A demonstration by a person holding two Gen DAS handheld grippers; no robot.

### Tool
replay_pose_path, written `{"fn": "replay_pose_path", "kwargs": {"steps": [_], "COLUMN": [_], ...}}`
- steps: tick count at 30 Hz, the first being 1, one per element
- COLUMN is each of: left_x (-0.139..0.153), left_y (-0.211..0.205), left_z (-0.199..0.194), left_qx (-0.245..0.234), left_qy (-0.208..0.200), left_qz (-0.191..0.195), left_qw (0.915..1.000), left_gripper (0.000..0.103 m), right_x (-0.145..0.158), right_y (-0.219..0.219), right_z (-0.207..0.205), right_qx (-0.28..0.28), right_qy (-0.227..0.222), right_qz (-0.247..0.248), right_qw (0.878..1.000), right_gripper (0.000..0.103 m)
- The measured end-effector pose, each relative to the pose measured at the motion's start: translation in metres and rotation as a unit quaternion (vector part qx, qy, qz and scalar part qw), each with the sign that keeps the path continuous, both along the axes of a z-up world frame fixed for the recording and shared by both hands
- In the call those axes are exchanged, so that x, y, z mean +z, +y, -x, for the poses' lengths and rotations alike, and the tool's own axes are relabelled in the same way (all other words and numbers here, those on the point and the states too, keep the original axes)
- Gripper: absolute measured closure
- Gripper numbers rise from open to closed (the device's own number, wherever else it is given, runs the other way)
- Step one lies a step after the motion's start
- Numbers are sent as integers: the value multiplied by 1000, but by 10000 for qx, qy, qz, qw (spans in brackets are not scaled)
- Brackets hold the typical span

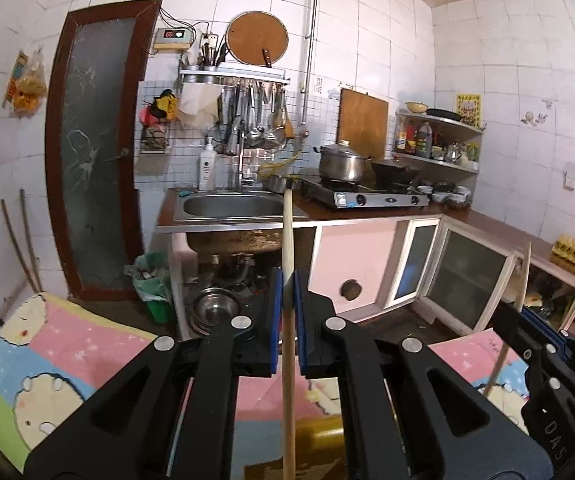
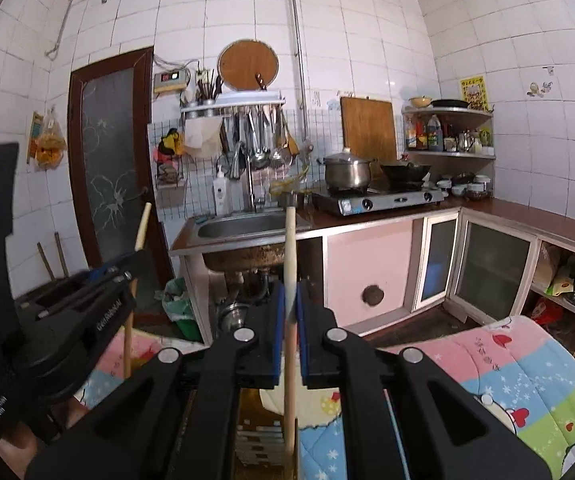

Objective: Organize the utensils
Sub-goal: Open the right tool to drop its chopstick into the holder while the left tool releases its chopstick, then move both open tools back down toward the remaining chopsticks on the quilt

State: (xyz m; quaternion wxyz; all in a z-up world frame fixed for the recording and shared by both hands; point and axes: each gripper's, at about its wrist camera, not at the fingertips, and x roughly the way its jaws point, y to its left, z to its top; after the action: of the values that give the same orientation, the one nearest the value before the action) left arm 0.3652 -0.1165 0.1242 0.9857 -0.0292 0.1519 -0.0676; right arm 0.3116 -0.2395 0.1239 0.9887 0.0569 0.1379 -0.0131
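Gripping a wooden stick upright, left gripper (image 1: 287,292), right gripper (image 2: 290,300), another stick.

"GenRobot.AI" on left gripper (image 2: 125,276), "DAS" on right gripper (image 1: 525,308)

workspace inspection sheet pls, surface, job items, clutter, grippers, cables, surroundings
surface: cartoon-print quilt lies below both grippers; a yellowish object shows under them, unclear what.
job's things: two pale wooden sticks, one wooden stick in the left gripper, another wooden stick in the right, both roughly upright.
clutter: pot and wok on the stove; steel bowls under the sink.
grippers: left gripper shut on its stick; right gripper shut on its stick; blue-padded fingers press each shaft.
cables: wires run from the wall box beside the door.
surroundings: tiled kitchen, hanging ladles, corner shelf of bottles.
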Motion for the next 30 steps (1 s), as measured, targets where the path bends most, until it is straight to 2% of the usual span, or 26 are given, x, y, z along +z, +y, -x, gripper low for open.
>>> {"fn": "replay_pose_path", "kwargs": {"steps": [2, 4, 8, 10, 13, 20, 26, 30], "left_x": [2, 7, 15, 18, 18, -10, -62, -99], "left_y": [4, 12, 28, 41, 60, 78, 78, 81], "left_z": [7, 19, 49, 68, 99, 153, 184, 191], "left_qx": [-3, 79, 148, 146, 97, 102, 103, 79], "left_qy": [58, 71, 103, 187, 336, 778, 1288, 1736], "left_qz": [-14, -48, -242, -226, -188, -348, -590, -565], "left_qw": [10000, 9999, 9995, 9995, 9992, 9963, 9899, 9832], "left_gripper": [81, 59, 42, 30, 19, 10, 6, 6], "right_x": [-2, -1, 3, 4, -1, -36, -86, -120], "right_y": [0, -3, -9, -13, -17, -15, -9, -9], "right_z": [3, 10, 36, 48, 72, 126, 154, 164], "right_qx": [-22, -107, -268, -314, -323, -321, -277, -278], "right_qy": [163, 271, 302, 372, 602, 1182, 1745, 2109], "right_qz": [26, 48, 125, 123, 59, 11, -2, -34], "right_qw": [9999, 9996, 9991, 9987, 9976, 9925, 9843, 9771], "right_gripper": [91, 49, 47, 47, 45, 43, 43, 43]}}
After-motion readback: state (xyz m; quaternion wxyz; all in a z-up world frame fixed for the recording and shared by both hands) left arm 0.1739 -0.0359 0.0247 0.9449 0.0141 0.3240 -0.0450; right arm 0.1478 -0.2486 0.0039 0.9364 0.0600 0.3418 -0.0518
